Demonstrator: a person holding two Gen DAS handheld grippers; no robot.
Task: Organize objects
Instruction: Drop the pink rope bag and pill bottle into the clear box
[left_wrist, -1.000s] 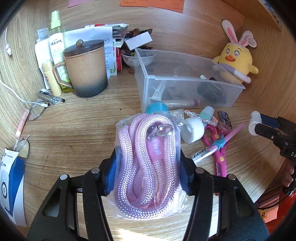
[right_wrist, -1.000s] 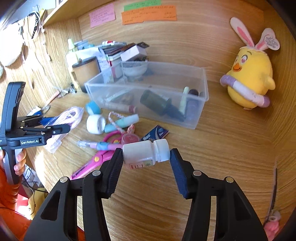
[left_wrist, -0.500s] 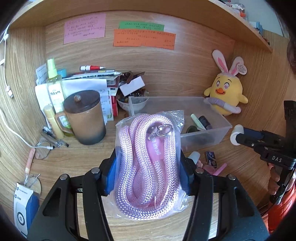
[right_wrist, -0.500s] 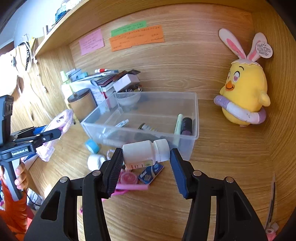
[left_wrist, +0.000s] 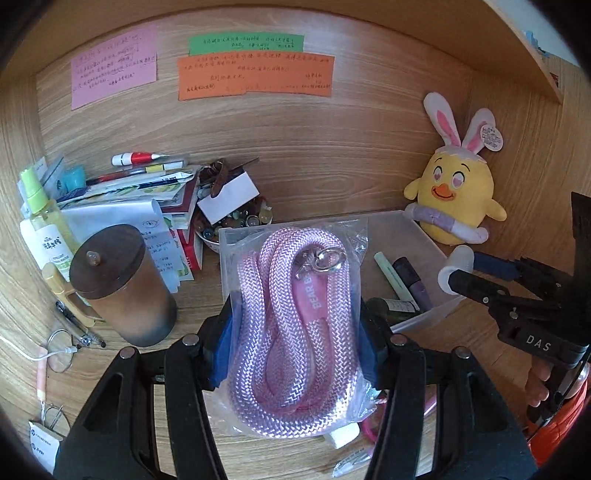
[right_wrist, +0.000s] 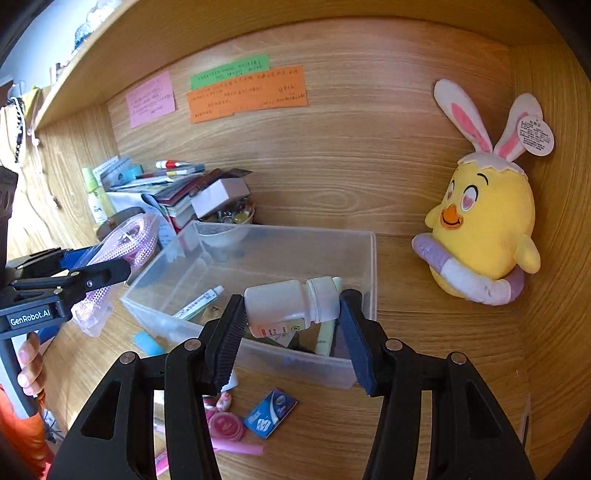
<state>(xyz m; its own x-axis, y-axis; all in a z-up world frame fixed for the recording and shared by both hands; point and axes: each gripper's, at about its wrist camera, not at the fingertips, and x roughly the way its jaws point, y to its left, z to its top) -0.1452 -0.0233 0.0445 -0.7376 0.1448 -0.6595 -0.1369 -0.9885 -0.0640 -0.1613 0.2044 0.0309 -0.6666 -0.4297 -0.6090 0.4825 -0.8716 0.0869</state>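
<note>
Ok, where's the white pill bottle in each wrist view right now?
Left wrist view: the white pill bottle shows at the right edge, only its capped end, clamped in the right gripper, above the clear bin.
Right wrist view: the bottle lies sideways at centre between the gripper's pads, in front of the bin.
Shared landmark: the yellow chick plush behind the bin.

right gripper (right_wrist: 291, 328) clamps white bottle (right_wrist: 291, 304) | above clear bin (right_wrist: 364, 266) | plush chick (right_wrist: 487, 221) right
</note>
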